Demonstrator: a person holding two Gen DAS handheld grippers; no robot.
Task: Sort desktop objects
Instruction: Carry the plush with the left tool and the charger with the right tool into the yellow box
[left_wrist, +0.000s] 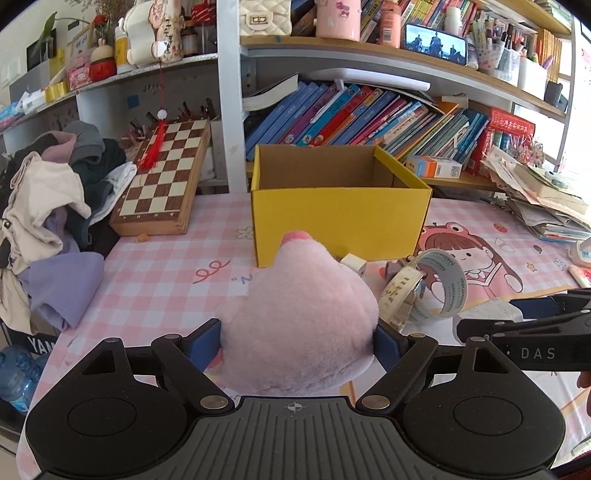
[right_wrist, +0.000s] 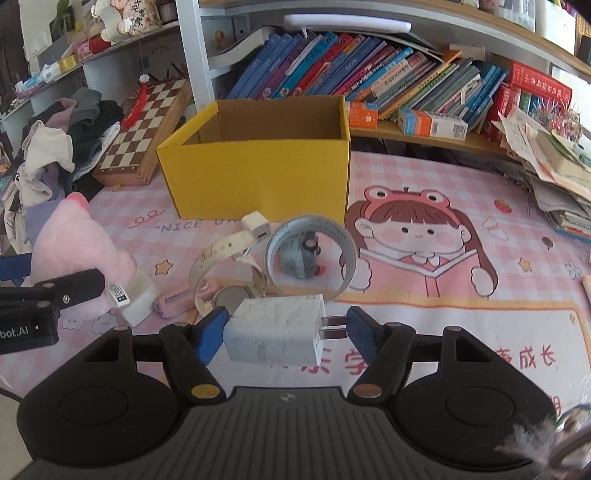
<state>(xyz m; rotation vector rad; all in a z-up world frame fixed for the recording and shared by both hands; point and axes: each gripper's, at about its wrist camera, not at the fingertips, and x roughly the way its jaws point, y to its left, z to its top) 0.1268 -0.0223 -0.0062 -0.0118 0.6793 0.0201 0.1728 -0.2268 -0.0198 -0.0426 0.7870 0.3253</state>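
Note:
My left gripper (left_wrist: 299, 338) is shut on a pink plush toy (left_wrist: 303, 317), held above the desk mat in front of the open yellow cardboard box (left_wrist: 340, 218). My right gripper (right_wrist: 284, 330) is shut on a white marbled charger plug (right_wrist: 275, 332), its prongs against the right pad. On the mat below lie a roll of clear tape (right_wrist: 312, 256), a small grey toy car (right_wrist: 301, 254), a white adapter cube (right_wrist: 255, 226), a watch with a cream strap (right_wrist: 225, 269) and a pink comb-like item (right_wrist: 173, 304). The plush toy (right_wrist: 79, 254) and the left gripper show at the right wrist view's left edge.
A folded chessboard (left_wrist: 162, 181) leans left of the box beside a heap of clothes (left_wrist: 51, 214). Bookshelves (left_wrist: 369, 118) run behind the box. Stacked papers and books (left_wrist: 543, 199) fill the right side. A water bottle (left_wrist: 14, 373) stands off the desk's left corner.

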